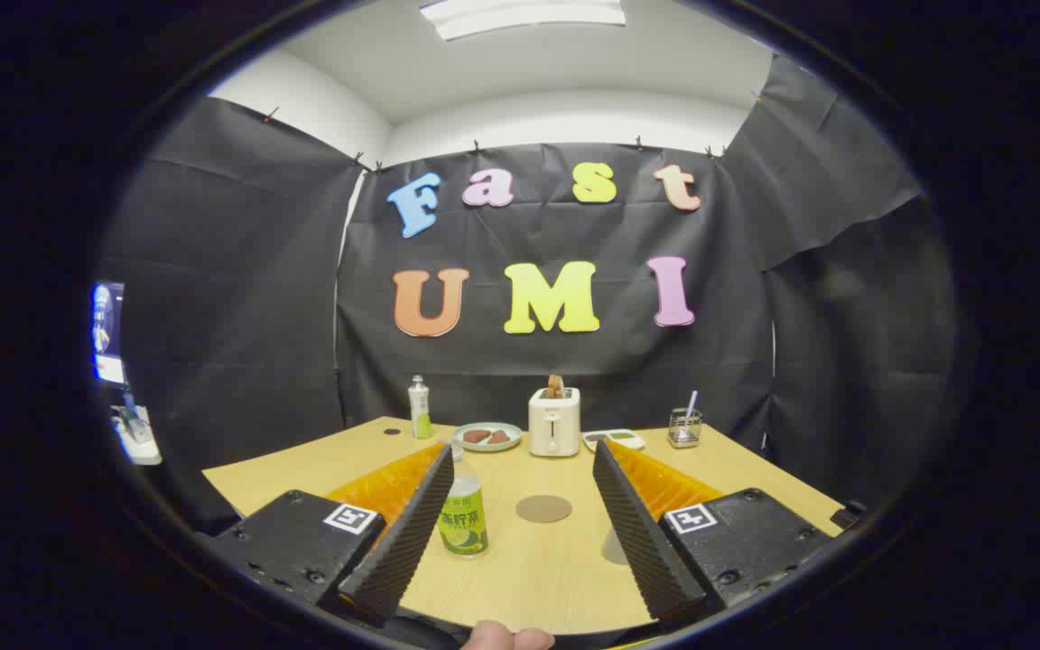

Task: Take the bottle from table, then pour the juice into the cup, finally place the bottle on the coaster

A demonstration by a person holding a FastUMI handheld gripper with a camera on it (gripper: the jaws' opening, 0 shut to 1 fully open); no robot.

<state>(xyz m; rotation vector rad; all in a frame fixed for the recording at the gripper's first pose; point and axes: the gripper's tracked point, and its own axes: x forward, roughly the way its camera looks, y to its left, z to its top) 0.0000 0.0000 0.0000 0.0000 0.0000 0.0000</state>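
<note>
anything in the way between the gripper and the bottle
Nothing visible. The gripper is open and the bottle stands just ahead, beside the left finger. The table between them is bare.

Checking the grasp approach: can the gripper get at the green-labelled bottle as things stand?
Probably yes: the gripper is open, and the bottle stands upright beside its left finger, inside the gap, with nothing between.

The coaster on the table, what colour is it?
Brown, a flat round coaster seen in the gripper view, beyond the open gripper.
</note>
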